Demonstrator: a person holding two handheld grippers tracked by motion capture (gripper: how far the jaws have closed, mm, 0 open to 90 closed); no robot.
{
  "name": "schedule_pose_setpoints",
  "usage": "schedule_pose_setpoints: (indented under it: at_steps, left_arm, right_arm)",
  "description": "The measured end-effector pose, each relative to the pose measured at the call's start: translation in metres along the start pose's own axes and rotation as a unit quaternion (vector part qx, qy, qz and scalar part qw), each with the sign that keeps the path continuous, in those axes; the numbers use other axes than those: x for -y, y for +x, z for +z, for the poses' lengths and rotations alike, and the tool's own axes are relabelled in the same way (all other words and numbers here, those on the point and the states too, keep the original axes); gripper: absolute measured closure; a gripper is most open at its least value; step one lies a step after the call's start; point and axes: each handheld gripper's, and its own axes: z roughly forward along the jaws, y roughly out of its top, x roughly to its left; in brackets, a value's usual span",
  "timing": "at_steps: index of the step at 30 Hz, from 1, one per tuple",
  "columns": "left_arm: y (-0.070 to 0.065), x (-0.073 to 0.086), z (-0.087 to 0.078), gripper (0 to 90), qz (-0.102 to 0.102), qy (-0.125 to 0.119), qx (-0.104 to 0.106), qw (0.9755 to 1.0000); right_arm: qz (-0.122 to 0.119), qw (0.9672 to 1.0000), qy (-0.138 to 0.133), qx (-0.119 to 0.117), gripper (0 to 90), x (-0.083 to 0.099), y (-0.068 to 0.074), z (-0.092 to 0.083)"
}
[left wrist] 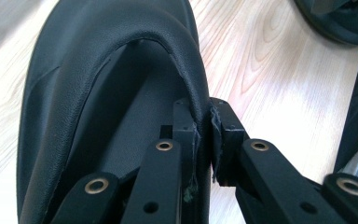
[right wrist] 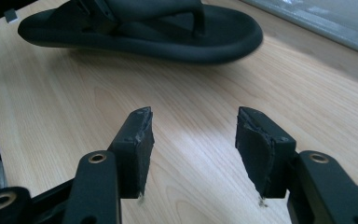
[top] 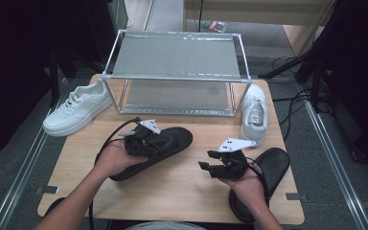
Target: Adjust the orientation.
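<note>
Nearest the person, the right claw (top: 210, 166) hovers over the wooden counter (top: 182, 191) with its jaws wide and nothing between them, and a second black sandal (top: 263, 177) lies partly under that hand. Just beyond, the left claw (top: 141, 139) is pinched narrow on the strap edge of the black sandal (top: 165, 148), one pad inside the strap and one outside, with the sandal lying mid-counter and its toe toward the rack. Carrying it well probably means keeping that pinch firm, lifting the sole level, and swinging clear of the rack's front posts. Farther back stands the two-tier metal rack (top: 177, 55), both shelves bare, with a white sneaker (top: 76, 108) on its left and another white sneaker (top: 255, 112) on its right.
</note>
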Motion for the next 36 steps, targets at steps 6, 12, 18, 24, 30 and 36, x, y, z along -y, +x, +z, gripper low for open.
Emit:
schedule_pose_setpoints:
  at_steps: [6, 12, 18, 24, 30, 36]
  left_arm:
    - [-0.011, -0.015, 0.021, 82.6, 0.013, 0.012, 0.005, 0.9998]
    - [-0.010, -0.019, 0.038, 82.5, 0.010, 0.022, 0.010, 0.9996]
    - [-0.009, -0.017, 0.063, 82.3, 0.013, 0.027, 0.009, 0.9995]
    - [-0.008, -0.015, 0.066, 72.1, 0.016, 0.017, 0.018, 0.9996]
    - [-0.004, -0.012, 0.048, 55.3, 0.017, -0.019, 0.028, 0.9993]
    - [0.006, 0.000, 0.025, 48.8, -0.003, -0.045, 0.025, 0.9986]
  right_arm:
    - [0.005, 1.0000, 0.002, 0.008, 47.6, 0.005, 0.000, -0.003]
    - [0.014, 0.9998, 0.001, 0.011, 47.6, 0.007, -0.001, -0.005]
    - [0.020, 0.9997, 0.001, 0.010, 47.6, 0.007, -0.001, -0.001]
    - [0.015, 0.9998, 0.006, 0.011, 47.7, 0.007, 0.001, 0.003]
    - [0.017, 0.9997, 0.007, 0.013, 47.7, 0.006, 0.000, 0.006]
    - [0.016, 0.9998, 0.003, 0.008, 47.7, 0.003, -0.001, 0.012]
